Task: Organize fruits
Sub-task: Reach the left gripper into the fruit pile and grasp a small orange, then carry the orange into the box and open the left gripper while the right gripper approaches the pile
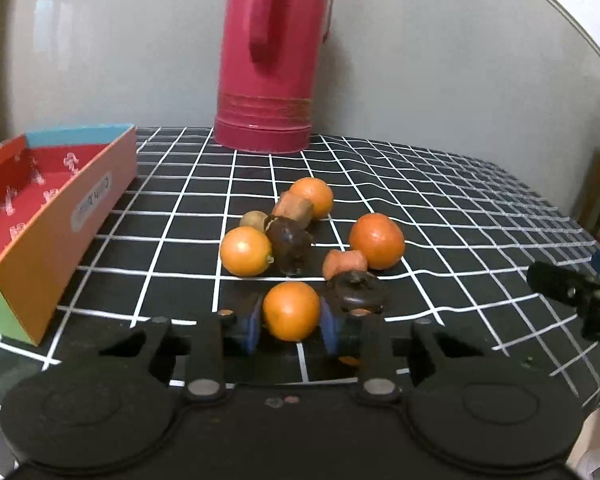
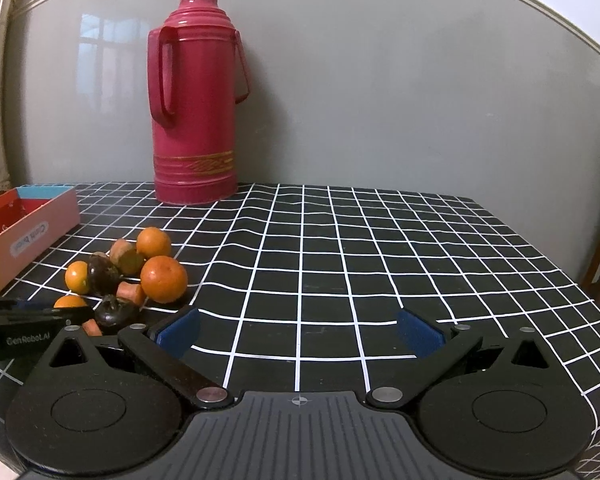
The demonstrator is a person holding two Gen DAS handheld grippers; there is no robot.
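Note:
In the left wrist view my left gripper [image 1: 291,322] is shut on a small orange [image 1: 291,310] between its blue pads, low over the checked cloth. Beyond it lies a pile: three more oranges [image 1: 376,241], dark fruits [image 1: 289,243], carrot pieces [image 1: 344,262]. The open coloured box [image 1: 60,216] stands to the left. In the right wrist view my right gripper [image 2: 299,332] is open and empty over bare cloth, with the pile [image 2: 163,278] to its left. The left gripper [image 2: 28,320] shows there at the left edge, hiding most of the held orange [image 2: 70,302].
A tall red thermos [image 2: 196,120] stands at the back against the grey wall. The black-and-white checked cloth [image 2: 380,260] covers the table, whose right edge drops off near a wooden chair. My right gripper shows at the right edge of the left wrist view [image 1: 580,292].

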